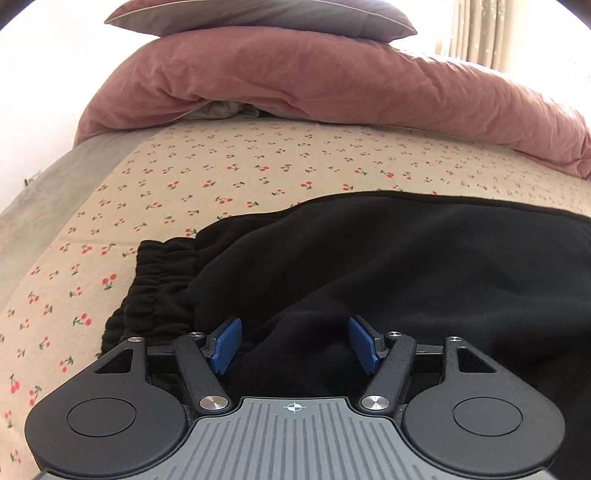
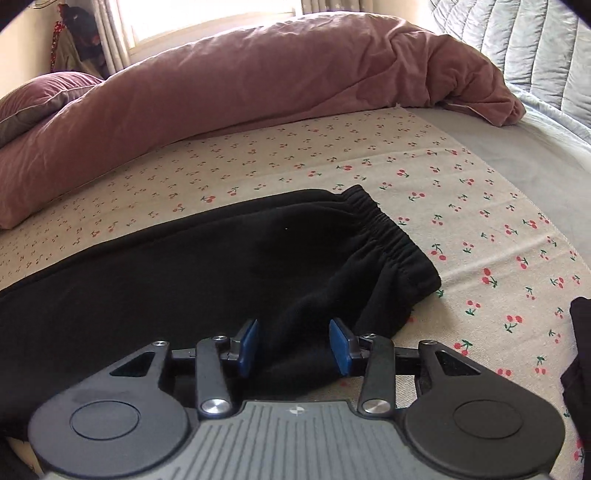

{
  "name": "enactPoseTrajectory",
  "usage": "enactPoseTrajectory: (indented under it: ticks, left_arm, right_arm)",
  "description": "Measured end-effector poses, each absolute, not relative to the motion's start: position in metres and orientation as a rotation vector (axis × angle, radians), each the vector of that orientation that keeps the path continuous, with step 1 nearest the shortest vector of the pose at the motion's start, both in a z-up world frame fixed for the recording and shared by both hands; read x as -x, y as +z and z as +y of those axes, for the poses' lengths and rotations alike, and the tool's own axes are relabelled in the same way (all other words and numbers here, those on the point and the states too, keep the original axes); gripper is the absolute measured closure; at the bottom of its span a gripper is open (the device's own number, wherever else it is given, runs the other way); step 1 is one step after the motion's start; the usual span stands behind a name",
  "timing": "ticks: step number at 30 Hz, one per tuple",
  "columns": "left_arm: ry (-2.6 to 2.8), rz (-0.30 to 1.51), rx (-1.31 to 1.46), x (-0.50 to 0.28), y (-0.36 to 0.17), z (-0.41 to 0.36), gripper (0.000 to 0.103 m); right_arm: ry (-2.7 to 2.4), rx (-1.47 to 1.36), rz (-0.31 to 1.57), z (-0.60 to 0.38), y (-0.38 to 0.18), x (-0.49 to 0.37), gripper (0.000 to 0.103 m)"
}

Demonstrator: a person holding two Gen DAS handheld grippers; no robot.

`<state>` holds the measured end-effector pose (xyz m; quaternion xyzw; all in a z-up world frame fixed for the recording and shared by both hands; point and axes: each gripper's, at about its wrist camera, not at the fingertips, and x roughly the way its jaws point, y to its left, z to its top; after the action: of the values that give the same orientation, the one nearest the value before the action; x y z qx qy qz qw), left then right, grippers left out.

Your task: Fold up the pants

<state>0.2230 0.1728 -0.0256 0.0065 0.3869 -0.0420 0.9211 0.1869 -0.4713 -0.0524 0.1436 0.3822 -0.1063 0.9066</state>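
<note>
Black sweatpants (image 1: 369, 266) lying flat on a cherry-print sheet (image 1: 229, 166), pink duvet (image 1: 295, 81) bunched behind, left gripper (image 1: 295, 345) and right gripper (image 2: 293, 347) both spread wide — poised over the fabric, pinching nothing.

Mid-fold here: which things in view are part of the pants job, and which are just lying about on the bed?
Part of the job:
- black pants, spread on the cherry-print sheet
- left gripper, open over the pants
- right gripper, open near the cuff

Lying about:
- pink duvet
- pillow
- grey quilt
</note>
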Motion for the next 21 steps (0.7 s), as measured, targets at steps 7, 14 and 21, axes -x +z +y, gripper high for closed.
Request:
enactPoseTrajectory:
  ticks: [7,14,21]
  left_arm:
    - [-0.067,0.807,0.055,-0.212,-0.001,0.165,0.028]
    - [-0.115,0.810,-0.036,-0.239,0.014,0.153,0.017]
    - [-0.163,0.797,-0.141,-0.276,0.006,0.146,0.006]
  right_arm:
    - [-0.104,-0.256,0.748,-0.430,-0.011,-0.187,0.036]
    - [0.079,-0.166,0.731,-0.374,0.021,-0.211,0.020]
    - [0.253,-0.069,0.726,-0.323,0.028,-0.248,0.011]
